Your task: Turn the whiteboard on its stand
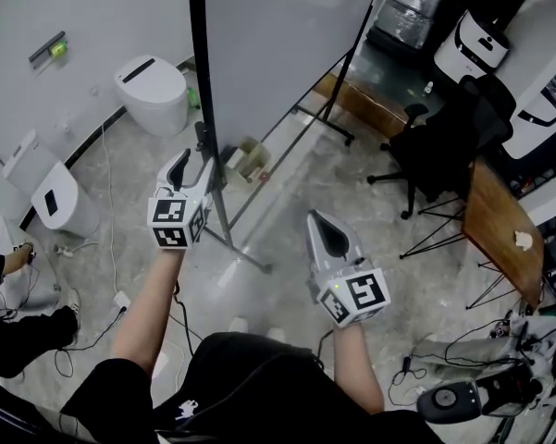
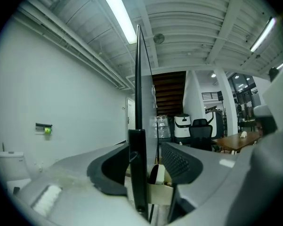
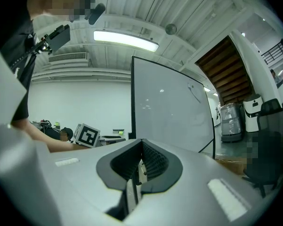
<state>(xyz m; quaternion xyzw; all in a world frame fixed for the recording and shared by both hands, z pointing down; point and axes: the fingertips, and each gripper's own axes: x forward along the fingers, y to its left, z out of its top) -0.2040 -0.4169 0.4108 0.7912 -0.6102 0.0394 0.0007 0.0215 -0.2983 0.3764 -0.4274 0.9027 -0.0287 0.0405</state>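
Black-framed whiteboard [image 1: 278,54] upright on its stand [image 1: 223,222], on the floor [image 1: 287,192]. Left gripper [image 1: 187,169] fingers [image 2: 108,168] spread around the frame edge: board a thin line in the left gripper view, a broad white face in the right gripper view. Right gripper [image 1: 326,229] fingers [image 3: 155,161] closed, empty, apart from the board. Square markers [image 1: 171,222] on both grippers.
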